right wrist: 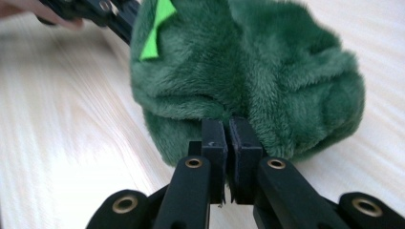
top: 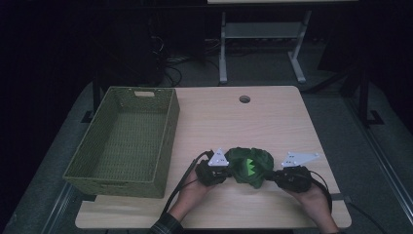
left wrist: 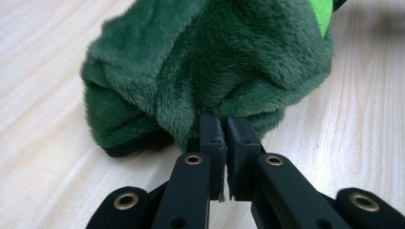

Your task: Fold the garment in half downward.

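Dark room, light wood table (top: 272,122) with a cable hole near the far edge and metal frame legs behind it on the floor. A woven green basket (top: 168,126) stands empty on the table's left side, well apart from the work.

The green plush (top: 249,167), dark fuzzy fabric with bright lime patches, sits near the front edge of the table between both hands. The left gripper (top: 225,171) meets its left side and the right gripper (top: 278,175) its right. In the left gripper view the jaws are pressed together on a pinch of the plush's (left wrist: 210,62) fur at its lower edge; in the right gripper view the jaws are likewise clamped on a fold of the plush (right wrist: 248,71). Looks like it's resting on the wood, but whether it's fully down or just lifted is hard to tell from above.

Risks, as I read it:
- Both grips take only a thin bit of pile, so fabric could slip out if the hands pull apart or lift quickly.
- An uneven lift would leave the plush hanging from one side, so it could swing.
- If it's headed to the basket, the sagging middle could catch on the near rim.
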Demonstrator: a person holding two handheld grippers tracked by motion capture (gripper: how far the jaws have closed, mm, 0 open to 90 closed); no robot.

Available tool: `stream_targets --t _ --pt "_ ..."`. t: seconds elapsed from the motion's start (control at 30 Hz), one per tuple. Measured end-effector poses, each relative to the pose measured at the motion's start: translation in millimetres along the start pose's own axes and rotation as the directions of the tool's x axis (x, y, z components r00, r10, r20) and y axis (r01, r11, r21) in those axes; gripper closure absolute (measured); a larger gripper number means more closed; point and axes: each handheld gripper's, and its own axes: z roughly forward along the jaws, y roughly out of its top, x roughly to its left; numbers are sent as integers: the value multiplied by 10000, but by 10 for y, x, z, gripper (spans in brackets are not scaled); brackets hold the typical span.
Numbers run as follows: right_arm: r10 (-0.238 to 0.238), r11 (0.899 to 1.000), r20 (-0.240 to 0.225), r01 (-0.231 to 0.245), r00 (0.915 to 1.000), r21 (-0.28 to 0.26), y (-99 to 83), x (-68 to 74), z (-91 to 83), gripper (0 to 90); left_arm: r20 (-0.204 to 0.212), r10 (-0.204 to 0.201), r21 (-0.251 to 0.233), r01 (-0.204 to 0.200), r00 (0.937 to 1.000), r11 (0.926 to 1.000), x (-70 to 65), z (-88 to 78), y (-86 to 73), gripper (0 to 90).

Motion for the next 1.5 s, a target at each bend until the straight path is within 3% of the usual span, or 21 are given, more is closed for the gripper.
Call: stream_targets --t 0.1,0.23,0.3,0.37,0.53,0.63,0.8,0.87,1.07,1.2,1.33,1.5 --pt "-71 9990 109 66 9999 450 -24 4 70 865 -21 111 405 -110 9999 9991 -43 113 -27 865" --pt "-381 9953 328 350 9987 905 -29 28 146 865 -81 102 375 -99 9999 9992 -81 154 -36 866" --pt "-292 9962 296 267 9991 824 -47 30 167 860 17 -52 359 52 10000 9993 -64 144 -37 864" --pt "-76 9976 186 63 9998 690 -56 13 158 789 172 -275 123 273 9995 9996 -53 106 -32 835" --pt "364 9993 -45 -364 9993 -102 -56 3 -19 691 437 -655 -346 670 9969 9972 -38 -53 -8 732" --pt "600 9978 -116 -603 9981 -271 -82 19 -110 673 579 -643 -508 672 9962 9964 -65 -138 -2 670" --pt "470 9974 9 -469 9989 -544 -134 71 -236 653 592 -546 -406 570 9968 9975 -146 -261 -35 608" --pt "489 9963 27 -486 9988 -715 -142 93 -307 671 583 -510 -486 538 9970 9974 -161 -315 -32 621" --pt "464 9923 120 -447 9989 -1152 -2 52 -437 787 407 -386 -990 425 9984 9942 -133 -443 155 797" --pt "343 9931 75 -333 9994 -1120 137 -12 -346 873 336 -543 -1186 579 9980 9912 -39 -371 343 895" --pt "359 9976 101 -353 9993 -603 195 -73 -127 898 144 -792 -823 801 9968 9934 37 -184 405 897" --pt "474 9985 36 -475 9989 270 119 -110 73 900 82 -931 168 929 9956 9955 73 48 252 897"
